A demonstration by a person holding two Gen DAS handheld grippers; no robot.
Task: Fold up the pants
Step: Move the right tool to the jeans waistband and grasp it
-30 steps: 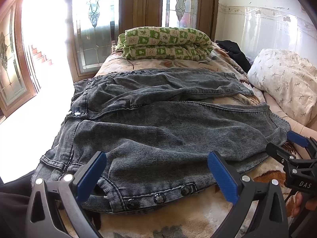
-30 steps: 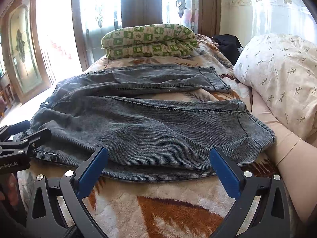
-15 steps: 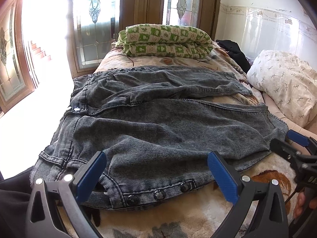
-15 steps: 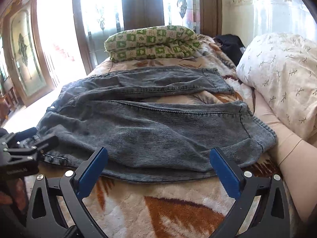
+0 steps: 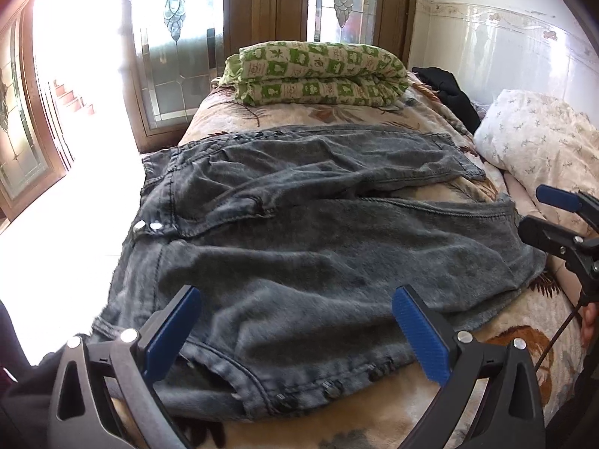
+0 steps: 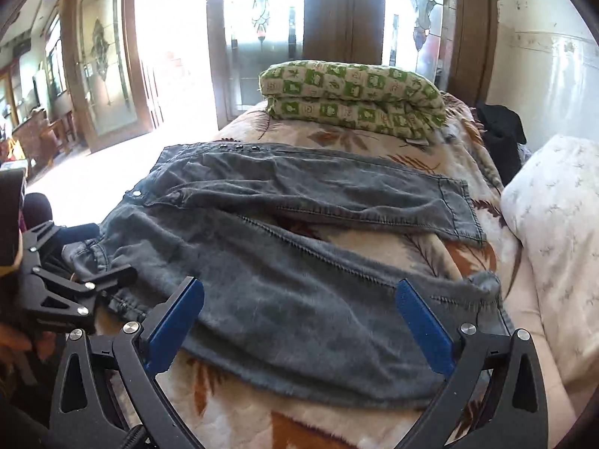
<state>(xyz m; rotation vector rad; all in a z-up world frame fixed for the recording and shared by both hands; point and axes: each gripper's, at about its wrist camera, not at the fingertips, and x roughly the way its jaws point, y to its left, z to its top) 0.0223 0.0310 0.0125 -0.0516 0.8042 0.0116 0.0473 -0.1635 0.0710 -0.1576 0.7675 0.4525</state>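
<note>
Grey denim pants (image 5: 299, 247) lie spread flat on the bed, waist at the left, both legs running to the right; they also show in the right wrist view (image 6: 284, 262). My left gripper (image 5: 295, 333) is open and empty, low over the waistband near the snap buttons. My right gripper (image 6: 299, 321) is open and empty, low over the near leg close to its hem. The right gripper also shows at the right edge of the left wrist view (image 5: 561, 217). The left gripper shows at the left of the right wrist view (image 6: 75, 280).
The bed has a beige leaf-print blanket (image 6: 299, 422). A folded green checked quilt (image 5: 318, 73) lies at the far end. A white floral pillow (image 5: 539, 138) and dark clothing (image 5: 449, 93) lie at the right. Windows and a wooden door (image 6: 340, 11) stand behind.
Both grippers moved forward and lower toward the pants' near edge. The right view swung left. The pants have not moved.
</note>
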